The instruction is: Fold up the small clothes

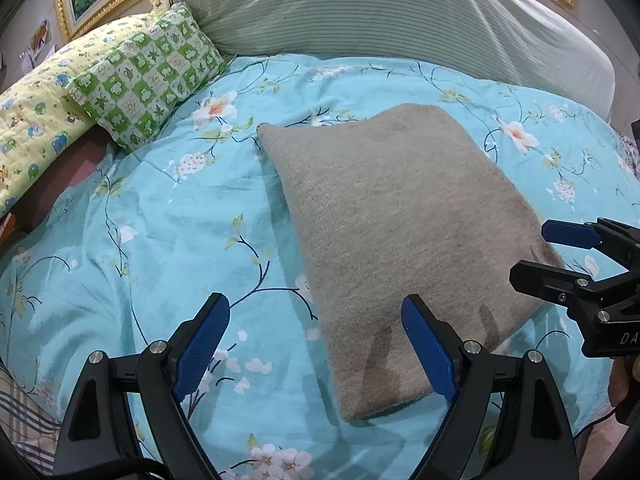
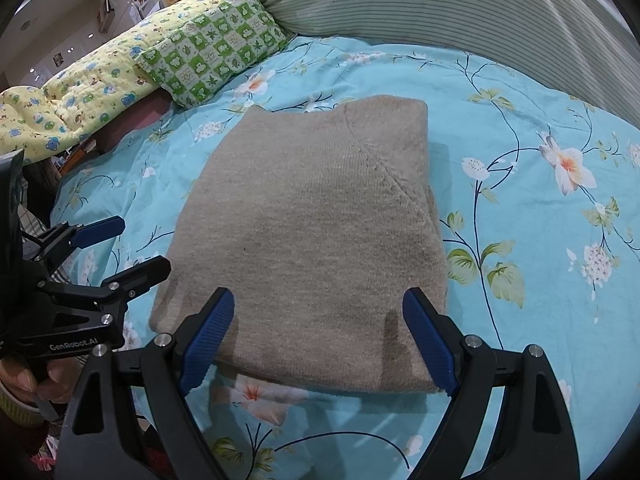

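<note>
Folded beige knit sweater (image 1: 400, 248) lies flat on the bed, on a turquoise floral duvet (image 1: 160, 240) – roughly rectangular bundle, neckline end toward the headboard side, a raglan seam showing on top in the right wrist view (image 2: 320, 232). Left gripper (image 1: 316, 344) hangs just above the near-left part of the sweater w/ fingers spread wide, nothing between them; its right blue pad (image 1: 430, 350) sits over the sweater's near edge, left pad over bare duvet. Right gripper (image 2: 318, 340) also spread wide & empty, both blue pads over the sweater's near edge, one near each near corner – can't tell whether they touch the knit. Each gripper shows in the other's cam: right one at the sweater's right side (image 1: 576, 264), left one at its left side (image 2: 100, 252), both w/ jaws apart, not pinching fabric. Duvet is a bit rumpled around the sweater. Behind it, at the head of the bed – a big grey-green striped pillow (image 1: 380, 12). To the left of that, a green-and-white checked pillow (image 1: 152, 72) rests partly on a yellow cartoon-print quilt (image 1: 36, 108). A gold picture frame (image 1: 64, 4) hangs on the wall behind. Bit of plaid fabric (image 1: 24, 412) at the lower left edge in the left wrist view.
</note>
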Tool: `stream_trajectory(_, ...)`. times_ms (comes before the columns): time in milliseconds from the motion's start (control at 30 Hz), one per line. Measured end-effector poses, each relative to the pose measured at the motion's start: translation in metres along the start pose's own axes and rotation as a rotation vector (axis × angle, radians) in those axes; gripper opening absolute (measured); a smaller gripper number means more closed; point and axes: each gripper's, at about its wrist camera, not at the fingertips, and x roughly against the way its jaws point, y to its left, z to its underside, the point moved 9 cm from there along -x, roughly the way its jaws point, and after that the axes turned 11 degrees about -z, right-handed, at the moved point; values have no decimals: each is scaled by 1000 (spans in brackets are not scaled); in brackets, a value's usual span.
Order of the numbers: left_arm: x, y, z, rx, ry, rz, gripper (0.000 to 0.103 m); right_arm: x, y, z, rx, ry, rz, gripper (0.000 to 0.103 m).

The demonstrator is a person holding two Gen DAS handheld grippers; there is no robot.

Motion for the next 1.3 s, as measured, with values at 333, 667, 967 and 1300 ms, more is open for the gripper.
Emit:
stream_trajectory(333,3,-1,-2,-5,-17,-2,89,1,1,-1,-4,-1,-2,87)
stream_trajectory(667,1,-1,-3,-3,-7,7,89,3,3,-2,-9,-5,-4,87)
stream_trajectory(967,3,-1,-4,3,-9,8,89,3,2,-3,-7,-5,-7,87)
stream_trajectory(1300,1,1,-4,15,2,3,89,4,1,-5,-7,-5,-10,87)
